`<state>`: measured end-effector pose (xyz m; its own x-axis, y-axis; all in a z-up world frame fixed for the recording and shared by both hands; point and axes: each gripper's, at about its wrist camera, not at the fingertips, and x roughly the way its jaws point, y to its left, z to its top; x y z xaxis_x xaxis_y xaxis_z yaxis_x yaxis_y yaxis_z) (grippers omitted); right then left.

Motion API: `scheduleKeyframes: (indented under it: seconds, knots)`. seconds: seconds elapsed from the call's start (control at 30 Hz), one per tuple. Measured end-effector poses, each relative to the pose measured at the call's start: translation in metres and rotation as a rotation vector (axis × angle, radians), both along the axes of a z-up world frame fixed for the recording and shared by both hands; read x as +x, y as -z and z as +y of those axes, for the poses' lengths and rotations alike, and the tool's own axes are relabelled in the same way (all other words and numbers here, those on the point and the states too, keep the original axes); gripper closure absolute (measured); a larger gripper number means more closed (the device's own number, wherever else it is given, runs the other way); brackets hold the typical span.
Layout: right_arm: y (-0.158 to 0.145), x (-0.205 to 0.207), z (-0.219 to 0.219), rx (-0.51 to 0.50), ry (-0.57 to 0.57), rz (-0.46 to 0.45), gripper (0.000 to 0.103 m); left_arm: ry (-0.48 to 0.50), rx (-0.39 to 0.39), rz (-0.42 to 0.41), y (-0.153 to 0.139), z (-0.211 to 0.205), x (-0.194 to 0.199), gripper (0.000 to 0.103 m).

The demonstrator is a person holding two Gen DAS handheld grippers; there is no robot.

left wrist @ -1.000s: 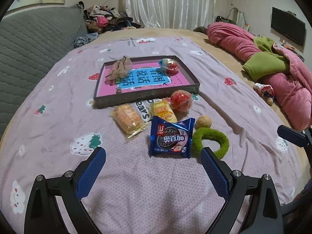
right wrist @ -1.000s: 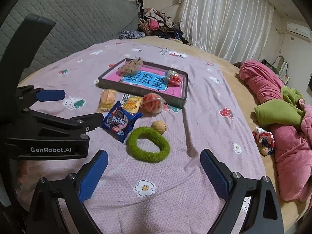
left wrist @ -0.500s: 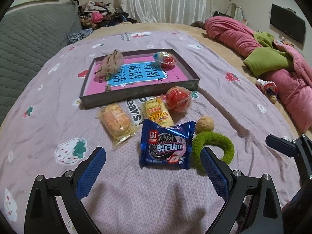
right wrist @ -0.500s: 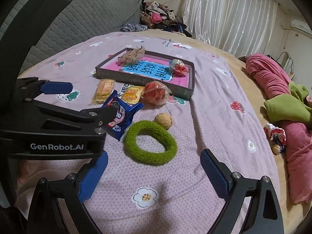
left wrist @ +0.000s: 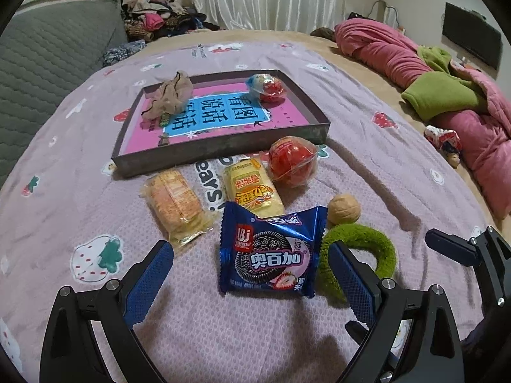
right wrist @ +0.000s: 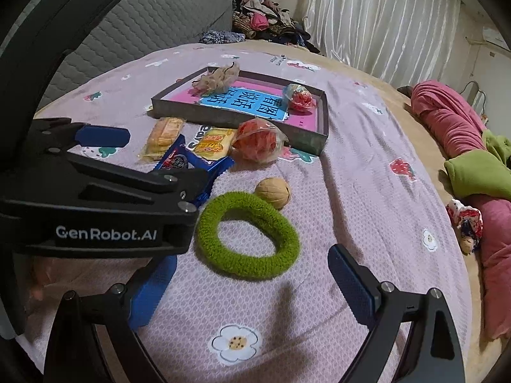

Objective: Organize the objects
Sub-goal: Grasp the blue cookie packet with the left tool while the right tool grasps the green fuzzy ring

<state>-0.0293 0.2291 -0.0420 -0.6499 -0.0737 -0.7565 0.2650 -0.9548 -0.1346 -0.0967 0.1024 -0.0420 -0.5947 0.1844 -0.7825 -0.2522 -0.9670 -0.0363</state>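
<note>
A shallow dark tray (left wrist: 220,150) (right wrist: 236,118) with a pink and blue floor holds a beige scrunchie (left wrist: 169,99) and a wrapped red ball (left wrist: 266,87). In front of it lie a cracker pack (left wrist: 175,204), a yellow snack pack (left wrist: 250,188), a wrapped red ball (left wrist: 292,161) (right wrist: 257,140), a walnut (left wrist: 343,209) (right wrist: 273,191), a blue Oreo pack (left wrist: 270,252) and a green fuzzy ring (left wrist: 361,249) (right wrist: 247,239). My left gripper (left wrist: 252,274) is open, astride the Oreo pack's near end. My right gripper (right wrist: 252,277) is open, just short of the green ring.
Everything lies on a purple bedspread (left wrist: 367,146). A rolled pink and green quilt (left wrist: 447,89) lies along the right side, with a small toy (left wrist: 444,142) beside it. A grey headboard (left wrist: 41,54) and a clothes pile (left wrist: 156,22) are at the back left.
Both grippers have moved forward and lower toward the objects. The Oreo pack now sits between my left fingers, and the green ring is closer to my right gripper. Nothing has been gripped.
</note>
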Motion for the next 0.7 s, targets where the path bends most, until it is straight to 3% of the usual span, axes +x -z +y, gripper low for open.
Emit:
scheduleKeyframes:
  seconds: [0.23,0.53,0.63,0.7]
  knots:
    - [0.009,-0.012,0.0,0.003,-0.002,-0.011,0.008,0.009,0.008,-0.019,0.007,0.004,-0.01,0.005]
    - [0.027,-0.023,-0.006,0.008,-0.027,-0.049,0.021,0.006,0.019,-0.058,0.018,0.004,-0.021,0.006]
    - [0.028,-0.025,-0.003,-0.012,-0.023,-0.049,0.026,0.012,0.032,-0.074,0.022,0.003,-0.024,0.012]
    - [0.028,-0.027,-0.001,-0.023,-0.022,-0.053,0.03,0.016,0.032,-0.084,0.026,0.002,-0.025,0.026]
